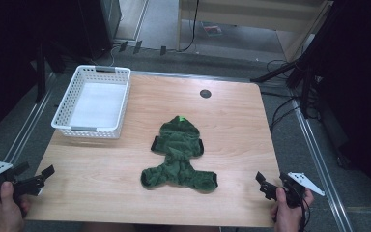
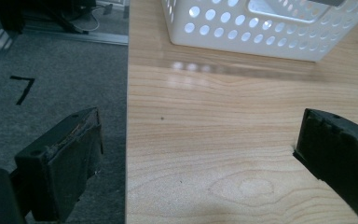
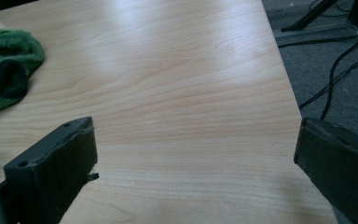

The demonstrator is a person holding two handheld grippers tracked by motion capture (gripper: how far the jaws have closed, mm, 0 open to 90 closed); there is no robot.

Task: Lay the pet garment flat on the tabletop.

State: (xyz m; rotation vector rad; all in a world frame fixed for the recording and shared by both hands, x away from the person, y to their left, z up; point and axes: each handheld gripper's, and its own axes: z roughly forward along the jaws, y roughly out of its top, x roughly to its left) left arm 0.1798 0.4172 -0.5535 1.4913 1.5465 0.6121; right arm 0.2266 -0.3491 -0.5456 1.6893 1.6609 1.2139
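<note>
A small green fleece hooded garment [image 1: 178, 154] lies flat in the middle of the wooden table [image 1: 236, 125], hood toward the far edge. One cuff of the garment [image 3: 7, 70] appears at the upper left of the right gripper view. My left gripper [image 1: 35, 170] [image 2: 198, 126] is held open over the table's near left edge, with nothing between its jaws. Near the front right corner, my right gripper [image 1: 272, 179] [image 3: 196, 133] is open and holds nothing, well to the right of the garment.
A white perforated basket [image 1: 94, 101] [image 2: 242, 46] stands empty at the back left of the table. A dark round grommet [image 1: 205, 94] sits near the far edge. Cables and black stand legs [image 1: 290, 82] lie on the floor to the right.
</note>
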